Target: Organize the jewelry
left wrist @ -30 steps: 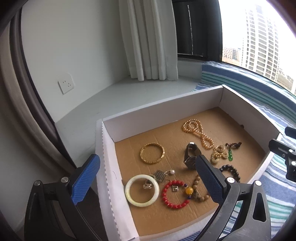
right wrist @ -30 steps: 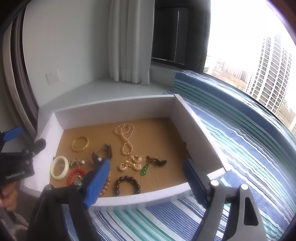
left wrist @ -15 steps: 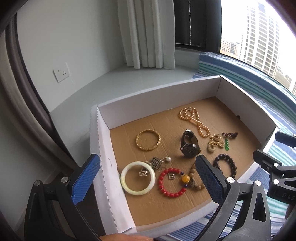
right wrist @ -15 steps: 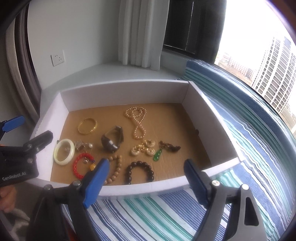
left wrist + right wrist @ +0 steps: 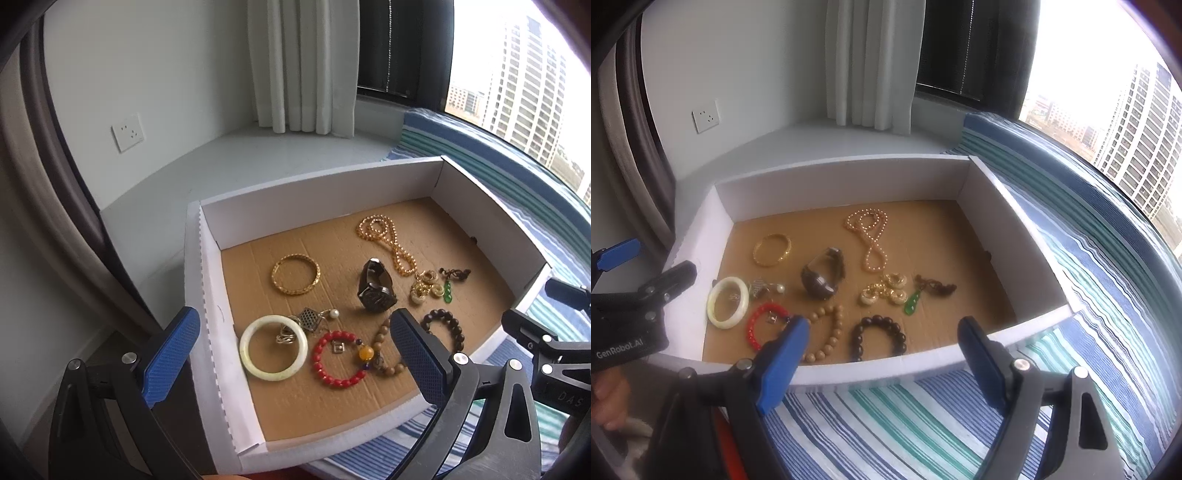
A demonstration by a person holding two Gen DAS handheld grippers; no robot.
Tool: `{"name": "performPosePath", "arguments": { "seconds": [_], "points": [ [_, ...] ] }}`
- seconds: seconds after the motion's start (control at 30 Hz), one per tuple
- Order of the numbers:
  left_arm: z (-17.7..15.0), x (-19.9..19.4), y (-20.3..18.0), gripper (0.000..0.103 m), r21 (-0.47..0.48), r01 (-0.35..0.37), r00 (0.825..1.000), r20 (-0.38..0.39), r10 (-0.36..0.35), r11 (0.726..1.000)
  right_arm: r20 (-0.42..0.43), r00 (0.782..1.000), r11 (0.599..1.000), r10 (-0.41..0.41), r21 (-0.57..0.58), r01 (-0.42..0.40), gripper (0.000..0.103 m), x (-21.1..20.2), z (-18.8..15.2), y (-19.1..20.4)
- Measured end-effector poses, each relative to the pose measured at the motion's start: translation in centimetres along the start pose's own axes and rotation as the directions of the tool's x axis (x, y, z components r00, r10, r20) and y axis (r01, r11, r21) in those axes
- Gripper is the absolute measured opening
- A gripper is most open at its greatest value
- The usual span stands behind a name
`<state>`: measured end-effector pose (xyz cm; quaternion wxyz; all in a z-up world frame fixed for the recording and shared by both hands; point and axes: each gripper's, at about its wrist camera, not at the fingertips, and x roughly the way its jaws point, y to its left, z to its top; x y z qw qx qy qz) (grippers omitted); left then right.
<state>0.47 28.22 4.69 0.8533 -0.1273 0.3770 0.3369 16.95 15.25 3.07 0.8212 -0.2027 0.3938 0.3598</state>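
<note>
Both tools hang empty with jaws spread wide — the left gripper over the near-left corner of the white box, the right gripper at its near wall — probably so the person can look over the loose jewelry before choosing. Just ahead of the left gripper lie the pale bangle and red bead bracelet; the dark bead bracelet sits right before the right one. The pieces crowd the near side, some touching, so open cardboard lies farther ahead — only the box walls hem in a low approach.
</note>
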Motion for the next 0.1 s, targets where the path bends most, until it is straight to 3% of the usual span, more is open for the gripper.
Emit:
{"name": "performPosePath", "arguments": {
  "seconds": [0.1],
  "points": [
    [-0.3,-0.15,-0.59,0.102,0.026,0.003,1.0,0.01,-0.003,1.0,-0.003,1.0,1.0,0.003,0.009,-0.003,0.084,-0.01,-0.24,-0.35]
  ]
}}
